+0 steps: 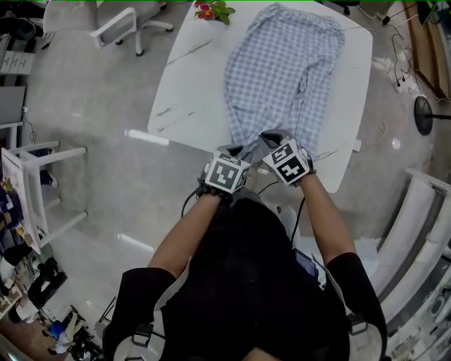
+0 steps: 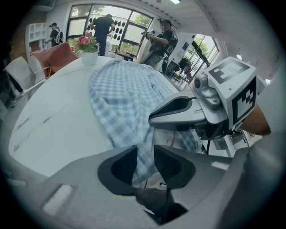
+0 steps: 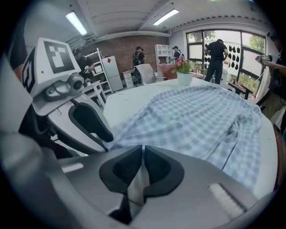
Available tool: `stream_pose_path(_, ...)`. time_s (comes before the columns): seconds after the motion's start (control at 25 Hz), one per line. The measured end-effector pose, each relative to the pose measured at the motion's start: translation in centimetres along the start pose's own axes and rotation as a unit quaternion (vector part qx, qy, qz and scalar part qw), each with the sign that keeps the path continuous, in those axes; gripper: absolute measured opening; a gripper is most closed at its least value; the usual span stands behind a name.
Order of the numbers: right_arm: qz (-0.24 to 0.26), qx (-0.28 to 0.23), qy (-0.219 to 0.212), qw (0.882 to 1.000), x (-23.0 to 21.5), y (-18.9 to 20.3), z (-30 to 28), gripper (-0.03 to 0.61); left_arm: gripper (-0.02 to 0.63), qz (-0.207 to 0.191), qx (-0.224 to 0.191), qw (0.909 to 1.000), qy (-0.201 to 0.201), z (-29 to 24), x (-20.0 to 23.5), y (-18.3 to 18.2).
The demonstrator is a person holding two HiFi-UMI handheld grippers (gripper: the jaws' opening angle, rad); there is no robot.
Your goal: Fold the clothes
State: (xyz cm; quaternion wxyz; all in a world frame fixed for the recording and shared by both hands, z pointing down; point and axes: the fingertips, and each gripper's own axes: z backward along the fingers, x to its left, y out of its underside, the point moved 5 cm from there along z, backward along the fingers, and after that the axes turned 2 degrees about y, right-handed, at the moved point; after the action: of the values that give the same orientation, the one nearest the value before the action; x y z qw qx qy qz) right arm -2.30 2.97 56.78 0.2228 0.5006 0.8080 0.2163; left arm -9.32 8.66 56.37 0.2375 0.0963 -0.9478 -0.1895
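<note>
White surface (image 1: 190,77), smooth and marbled, with flowers (image 1: 211,10) at the far end. The checked blue-and-white garment (image 1: 282,70) lies spread along the surface. Its far end is near the flowers, and its near end bunches at the near edge and hangs a little over it.

Both grippers sit side by side at that near end, pointing steeply down. The right gripper (image 3: 143,156) has its jaws almost together, pinching a pale fold of the garment's edge, so it has a grip. The left gripper (image 2: 145,154) has its jaws parted. Checked cloth shows in the gap but the pads are not pressing on it, so it holds nothing.

Handling, as a judgement:
- The garment looks thin and woven, light and fully limp, and not fragile.
- It won't hold a shape and will sag between two grips.
- It will likely slide easily on the slick surface, so a pull may drag the whole piece rather than fold it.
- The layers may separate, so a shallow pinch could catch only the top one.

Best hold is the near edge, one gripper at each corner and well apart. Bite deep enough to take all layers, and keep the edge taut while carrying it over toward the far end. The left gripper needs to close on cloth first.
</note>
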Motion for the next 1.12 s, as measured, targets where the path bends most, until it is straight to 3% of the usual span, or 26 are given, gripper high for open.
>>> stream_pose_path(0.2, 0.0, 0.006, -0.007, 1.0, 0.3, 0.5, -0.5, 0.018, 0.124, 0.015, 0.002, 0.9998, -0.011, -0.4, 0.3, 0.2)
stream_pose_path(0.4, -0.001, 0.004, 0.006, 1.0, 0.3, 0.4, -0.5, 0.017, 0.064, 0.026, -0.004, 0.9992, -0.03, -0.5, 0.9, 0.1)
stream_pose_path(0.84, 0.009, 0.009, 0.032, 0.999, 0.6, 0.7, -0.6, 0.015, 0.021, 0.016, -0.025, 0.9996, -0.001, 2.4, 0.9, 0.3)
stream_pose_path(1.12, 0.019, 0.023, 0.059, 0.998, 0.8, 0.8, -0.8, 0.015, 0.017, 0.009, -0.016, 0.9998, -0.002, 4.4, 3.9, 1.6)
